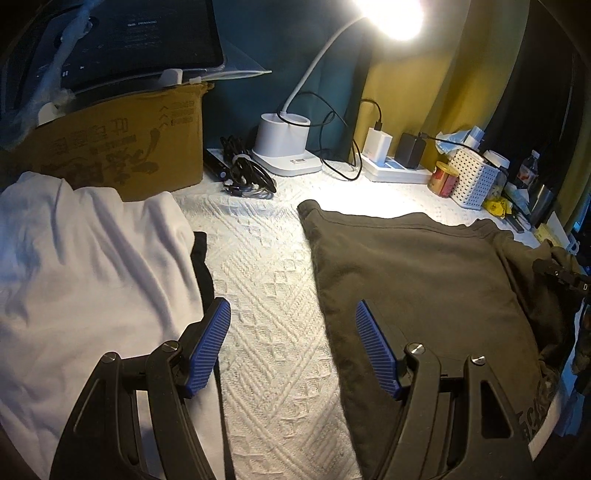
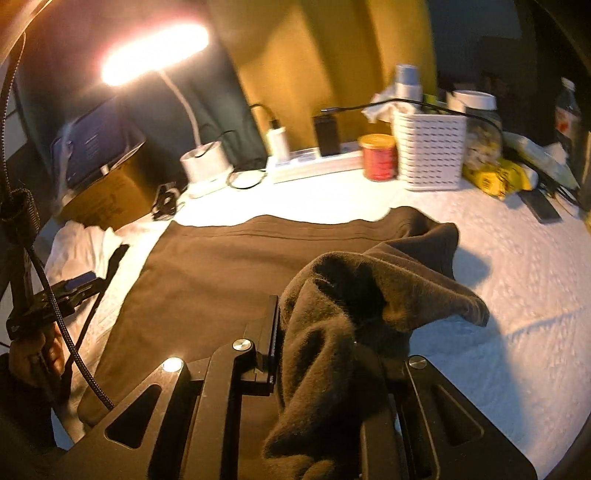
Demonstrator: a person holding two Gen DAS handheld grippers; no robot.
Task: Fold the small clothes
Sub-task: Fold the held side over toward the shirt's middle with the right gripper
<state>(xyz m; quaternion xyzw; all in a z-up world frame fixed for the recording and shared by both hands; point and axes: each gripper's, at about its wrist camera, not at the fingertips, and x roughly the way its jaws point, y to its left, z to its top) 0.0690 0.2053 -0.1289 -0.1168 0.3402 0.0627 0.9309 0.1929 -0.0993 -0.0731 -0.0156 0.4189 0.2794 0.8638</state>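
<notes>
Right wrist view (blurred): bunched dark garment [image 2: 369, 295] hides right jaws pinching it; left jaws spread, empty.

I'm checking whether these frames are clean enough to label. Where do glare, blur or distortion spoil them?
Left wrist view: sharp, but the desk lamp blows out to white glare and the corners go dark; fisheye bends the edges. Right wrist view: motion-blurred, worst on the white basket and red can; the lamp flares orange, and the dark garment in the right gripper hides its fingertips.
</notes>
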